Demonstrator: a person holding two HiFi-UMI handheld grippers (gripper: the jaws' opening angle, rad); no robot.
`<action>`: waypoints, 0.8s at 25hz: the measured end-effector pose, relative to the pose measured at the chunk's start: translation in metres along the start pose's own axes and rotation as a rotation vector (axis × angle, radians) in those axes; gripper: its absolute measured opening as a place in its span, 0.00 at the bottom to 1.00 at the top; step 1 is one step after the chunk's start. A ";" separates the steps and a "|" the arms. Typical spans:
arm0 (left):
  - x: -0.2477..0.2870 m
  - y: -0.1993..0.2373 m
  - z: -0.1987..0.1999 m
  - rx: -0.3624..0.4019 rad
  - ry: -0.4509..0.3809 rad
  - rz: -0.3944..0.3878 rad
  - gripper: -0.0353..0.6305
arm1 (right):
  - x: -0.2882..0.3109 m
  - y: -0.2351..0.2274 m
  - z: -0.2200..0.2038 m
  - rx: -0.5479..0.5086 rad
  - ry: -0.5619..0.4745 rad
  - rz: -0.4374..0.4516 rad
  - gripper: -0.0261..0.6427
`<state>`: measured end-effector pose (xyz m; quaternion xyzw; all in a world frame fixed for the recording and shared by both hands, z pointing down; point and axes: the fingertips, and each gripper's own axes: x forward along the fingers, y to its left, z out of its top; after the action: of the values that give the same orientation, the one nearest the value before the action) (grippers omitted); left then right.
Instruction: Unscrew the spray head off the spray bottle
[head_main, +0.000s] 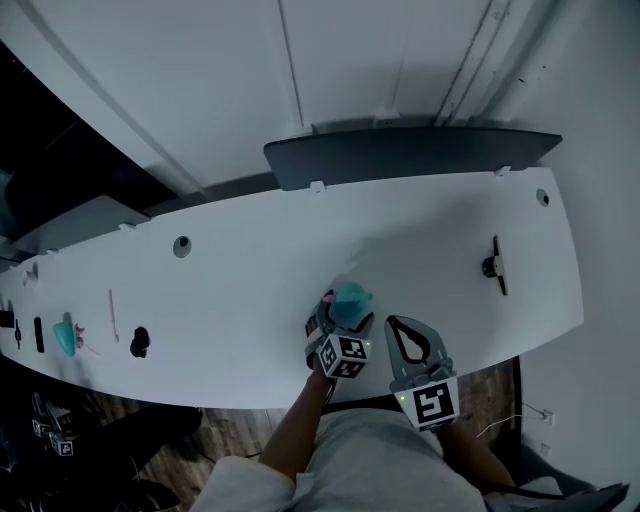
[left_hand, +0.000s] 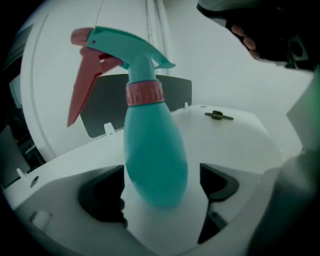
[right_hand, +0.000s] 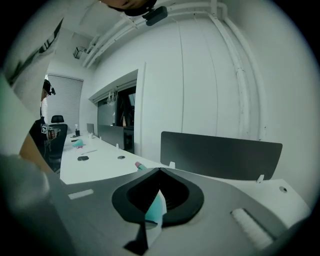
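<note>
A teal spray bottle (left_hand: 155, 160) stands roughly upright on the white table (head_main: 250, 290). A pink collar (left_hand: 144, 93) joins it to its teal spray head (left_hand: 122, 45), which has a red trigger (left_hand: 82, 85) pointing left. My left gripper (left_hand: 160, 192) is open around the bottle's lower body, with a gap on each side between the dark pads (left_hand: 100, 195) and the bottle. In the head view the bottle (head_main: 352, 296) sits just ahead of the left gripper (head_main: 343, 312). My right gripper (head_main: 392, 322) is shut and empty, just right of the bottle; its jaws (right_hand: 159, 172) meet at the tips.
A dark divider panel (head_main: 410, 150) runs along the table's far edge. A small black fitting (head_main: 495, 265) lies to the right. Far left on the table are a teal object (head_main: 65, 335), a black object (head_main: 139, 342) and a round grommet (head_main: 181, 246). The near table edge lies under both grippers.
</note>
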<state>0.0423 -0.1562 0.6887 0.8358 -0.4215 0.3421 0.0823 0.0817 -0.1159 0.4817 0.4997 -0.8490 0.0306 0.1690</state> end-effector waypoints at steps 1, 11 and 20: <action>0.004 0.001 0.000 0.003 0.007 0.011 0.74 | -0.001 0.000 -0.001 -0.003 0.004 0.005 0.04; 0.001 0.010 0.004 0.112 0.035 0.057 0.65 | -0.003 0.001 -0.008 -0.037 0.028 0.062 0.04; -0.088 0.054 0.018 0.502 0.151 0.101 0.65 | 0.006 0.051 0.011 -0.184 0.057 0.381 0.45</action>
<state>-0.0252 -0.1408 0.6103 0.7801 -0.3574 0.5009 -0.1133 0.0328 -0.0980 0.4791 0.3114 -0.9222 -0.0017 0.2292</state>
